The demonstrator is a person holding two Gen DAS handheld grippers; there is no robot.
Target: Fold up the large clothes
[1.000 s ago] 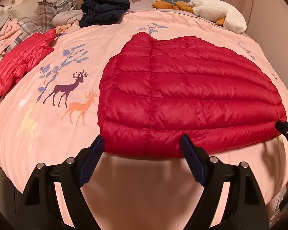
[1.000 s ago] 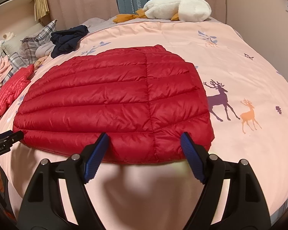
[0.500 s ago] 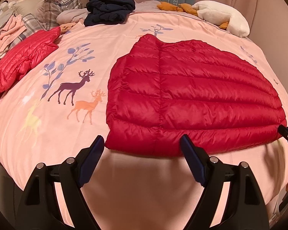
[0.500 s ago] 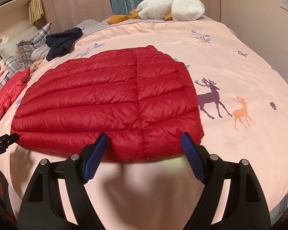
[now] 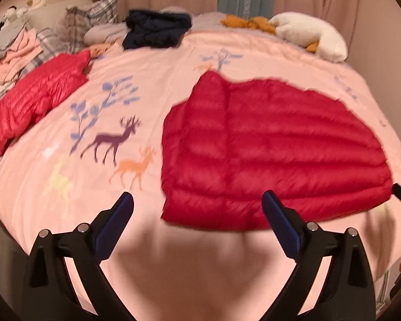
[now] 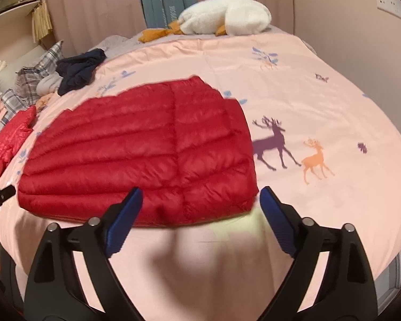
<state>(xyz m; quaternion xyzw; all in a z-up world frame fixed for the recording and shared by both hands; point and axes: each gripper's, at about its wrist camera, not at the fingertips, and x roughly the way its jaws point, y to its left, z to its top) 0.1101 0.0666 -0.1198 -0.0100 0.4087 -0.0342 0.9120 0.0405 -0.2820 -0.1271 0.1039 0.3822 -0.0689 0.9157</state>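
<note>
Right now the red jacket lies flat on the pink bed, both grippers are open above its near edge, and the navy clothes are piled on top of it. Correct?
Not quite. The navy clothes lie apart from the red jacket, up near the pillows, as the left wrist view shows. The rest holds: the jacket is flat on the bed, and the left gripper and right gripper are opening, holding nothing.

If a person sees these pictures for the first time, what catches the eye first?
First, the big red puffer jacket, lying flat in the middle of the pink deer-print bedcover. Next, a brighter red jacket lies near the left edge, and a white plush goose at the far side.
</note>
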